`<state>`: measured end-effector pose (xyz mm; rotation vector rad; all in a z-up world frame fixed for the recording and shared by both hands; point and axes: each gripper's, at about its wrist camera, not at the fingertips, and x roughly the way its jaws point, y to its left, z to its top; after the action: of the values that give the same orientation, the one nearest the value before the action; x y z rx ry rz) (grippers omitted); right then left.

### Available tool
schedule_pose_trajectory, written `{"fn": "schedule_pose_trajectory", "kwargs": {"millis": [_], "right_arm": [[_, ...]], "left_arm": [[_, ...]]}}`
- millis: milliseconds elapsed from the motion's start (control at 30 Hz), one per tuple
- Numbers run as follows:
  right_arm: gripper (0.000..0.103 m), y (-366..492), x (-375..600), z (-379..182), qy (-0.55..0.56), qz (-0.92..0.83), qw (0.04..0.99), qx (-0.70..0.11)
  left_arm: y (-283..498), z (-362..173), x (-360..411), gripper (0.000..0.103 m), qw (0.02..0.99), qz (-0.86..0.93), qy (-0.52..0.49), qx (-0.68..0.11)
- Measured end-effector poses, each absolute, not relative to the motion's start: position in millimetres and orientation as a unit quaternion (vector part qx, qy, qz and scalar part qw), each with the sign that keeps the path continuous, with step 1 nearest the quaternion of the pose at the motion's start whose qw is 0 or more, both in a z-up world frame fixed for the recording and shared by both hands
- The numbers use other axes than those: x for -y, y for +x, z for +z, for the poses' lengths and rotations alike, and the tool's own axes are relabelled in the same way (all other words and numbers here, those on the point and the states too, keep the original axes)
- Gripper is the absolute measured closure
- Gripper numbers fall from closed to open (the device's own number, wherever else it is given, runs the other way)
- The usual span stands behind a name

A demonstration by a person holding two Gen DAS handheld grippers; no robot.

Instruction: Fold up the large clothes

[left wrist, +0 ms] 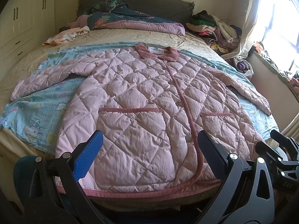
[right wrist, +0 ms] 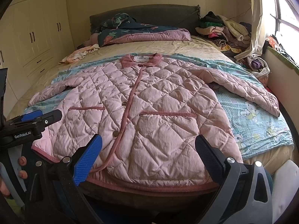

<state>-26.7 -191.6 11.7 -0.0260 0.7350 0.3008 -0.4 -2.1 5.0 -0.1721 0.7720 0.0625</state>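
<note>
A pink quilted jacket [left wrist: 142, 100] lies flat and buttoned, front up, on a blue cartoon-print sheet [left wrist: 37, 115] on the bed, with both sleeves spread out to the sides. It also shows in the right wrist view [right wrist: 149, 108]. My left gripper [left wrist: 147, 153] is open and empty, above the hem near the left pocket. My right gripper [right wrist: 148, 155] is open and empty, above the hem near the right pocket. The right gripper also shows at the right edge of the left wrist view [left wrist: 280, 149], and the left gripper at the left edge of the right wrist view [right wrist: 35, 119].
A dark floral quilt [left wrist: 119, 16] and a purple blanket [left wrist: 149, 26] lie by the headboard. A heap of clothes [left wrist: 214, 28] sits at the far right by the curtain [left wrist: 250, 18]. A peach cloth [left wrist: 65, 35] lies at the far left. Wardrobes [left wrist: 22, 18] stand on the left.
</note>
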Motion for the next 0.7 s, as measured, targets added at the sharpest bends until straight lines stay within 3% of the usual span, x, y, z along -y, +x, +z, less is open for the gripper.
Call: {"fn": "schedule_pose_trajectory", "kwargs": {"millis": [700], "right_arm": [[0.004,-25.9,192.2,12.5,-0.012,0.146,0.922,-0.357]], "left_arm": [[-0.7,4.5,1.6,0.008,0.923,0.031,-0.083,-0.375]]}}
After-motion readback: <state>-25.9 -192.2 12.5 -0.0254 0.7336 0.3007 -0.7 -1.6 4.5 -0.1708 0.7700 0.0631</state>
